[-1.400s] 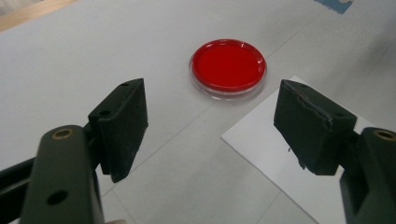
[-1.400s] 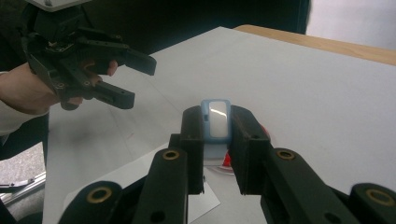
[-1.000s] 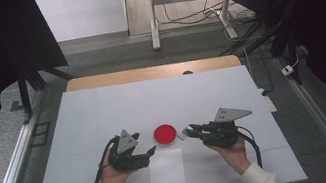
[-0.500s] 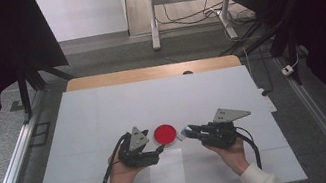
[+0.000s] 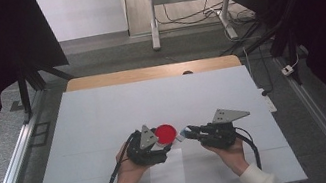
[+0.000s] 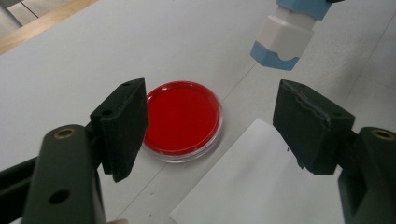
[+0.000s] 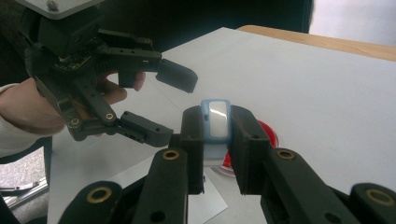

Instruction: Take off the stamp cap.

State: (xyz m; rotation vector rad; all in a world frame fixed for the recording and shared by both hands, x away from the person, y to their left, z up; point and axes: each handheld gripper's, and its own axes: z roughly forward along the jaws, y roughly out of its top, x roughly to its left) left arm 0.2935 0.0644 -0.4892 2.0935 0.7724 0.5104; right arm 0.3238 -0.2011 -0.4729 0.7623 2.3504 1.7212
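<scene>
Your left gripper (image 5: 163, 145) has its jaws wide apart, with bare table (image 5: 104, 117) between them; the red dish (image 6: 182, 117) lies just beyond its left jaw. Across the gap, your right gripper (image 5: 184, 134) and its blue-and-white piece (image 6: 285, 39) block the way. Past the dish, the table is free; a paper sheet (image 5: 168, 174) lies flat nearer you.

Landmark: the shallow round clear-plastic dish with red filling (image 5: 164, 133), lying flat on the white table top (image 5: 104, 117), near its front half. The left gripper (image 5: 159, 146) sits just left of and before the dish, its 2 jaws spread towards it. The right gripper (image 5: 184, 134) lies right of the dish, clamped on a small white-and-blue block (image 7: 217, 122). A white paper sheet (image 5: 168, 174) lies before the dish.
</scene>
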